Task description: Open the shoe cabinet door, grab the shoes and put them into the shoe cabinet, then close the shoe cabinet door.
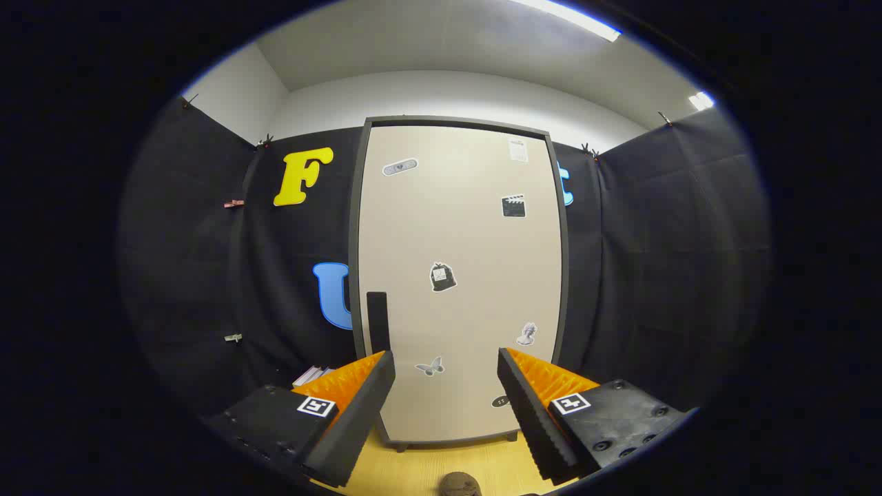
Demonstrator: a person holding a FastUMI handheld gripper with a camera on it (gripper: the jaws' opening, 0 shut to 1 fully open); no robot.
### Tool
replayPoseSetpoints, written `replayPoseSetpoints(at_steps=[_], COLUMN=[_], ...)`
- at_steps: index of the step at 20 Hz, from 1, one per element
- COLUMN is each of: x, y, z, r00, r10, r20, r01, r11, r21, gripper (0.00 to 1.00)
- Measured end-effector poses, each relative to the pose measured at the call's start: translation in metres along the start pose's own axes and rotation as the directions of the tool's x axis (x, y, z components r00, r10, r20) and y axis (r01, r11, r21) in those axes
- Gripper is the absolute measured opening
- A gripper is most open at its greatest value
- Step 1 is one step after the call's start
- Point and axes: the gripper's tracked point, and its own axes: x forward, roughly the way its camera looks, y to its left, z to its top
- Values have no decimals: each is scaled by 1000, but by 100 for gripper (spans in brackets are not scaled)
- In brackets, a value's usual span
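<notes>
Beige and dark-framed, the shoe cabinet (458, 275) stands upright with its door (475, 241) shut, on a light wooden floor (441, 468) against the black-draped booth wall, small stickers scattered over the door and a dark vertical handle (377, 320) low on the door's left edge. Facing the cabinet, the claw (446, 365) hangs with its fingers wide apart and nothing between them, the handle just above its left fingertip. A brown rounded object (460, 484), too little of it visible to identify, lies on the floor short of the cabinet's base.
</notes>
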Motion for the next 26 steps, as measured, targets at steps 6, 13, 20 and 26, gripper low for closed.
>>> replayPoseSetpoints(at_steps=[6, 13, 20, 26], x=[-1, 1, 17, 52], y=[0, 4, 27, 63], z=[-2, -4, -18, -31], r00=[1000, 1000, 999, 996], r10=[-2, 1, 23, 65], r20=[-7, -14, -43, -66], r01=[2, -1, -23, -64], r11=[1000, 1000, 1000, 998], r21=[6, 6, 12, 17], gripper=[97, 98, 98, 98])
